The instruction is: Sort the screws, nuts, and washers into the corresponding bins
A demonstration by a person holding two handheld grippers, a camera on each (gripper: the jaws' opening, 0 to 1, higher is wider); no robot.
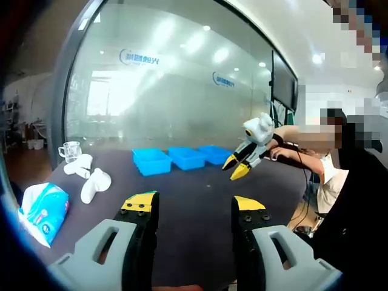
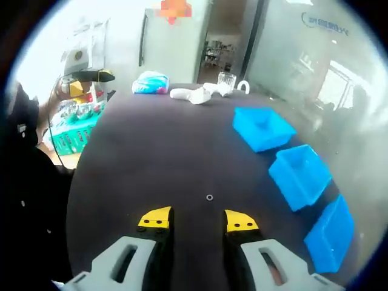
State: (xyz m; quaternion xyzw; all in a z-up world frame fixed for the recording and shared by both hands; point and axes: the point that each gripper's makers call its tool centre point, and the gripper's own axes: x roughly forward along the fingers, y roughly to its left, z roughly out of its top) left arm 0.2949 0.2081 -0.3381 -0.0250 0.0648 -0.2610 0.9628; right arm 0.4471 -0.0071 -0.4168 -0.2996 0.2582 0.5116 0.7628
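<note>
Both jaw sets are held apart and empty: left gripper, right gripper. One small washer is seen on the dark table, just ahead of the right gripper. Three blue bins are lined along the table's far edge

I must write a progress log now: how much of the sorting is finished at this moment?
Nothing looks done: the three blue bins show no parts inside, as far as the right gripper view reveals. Nothing is in hand: the right tool is open and empty just short of a small washer lying on the dark table; the left tool is open too. Picking and binning that washer remains.
</note>
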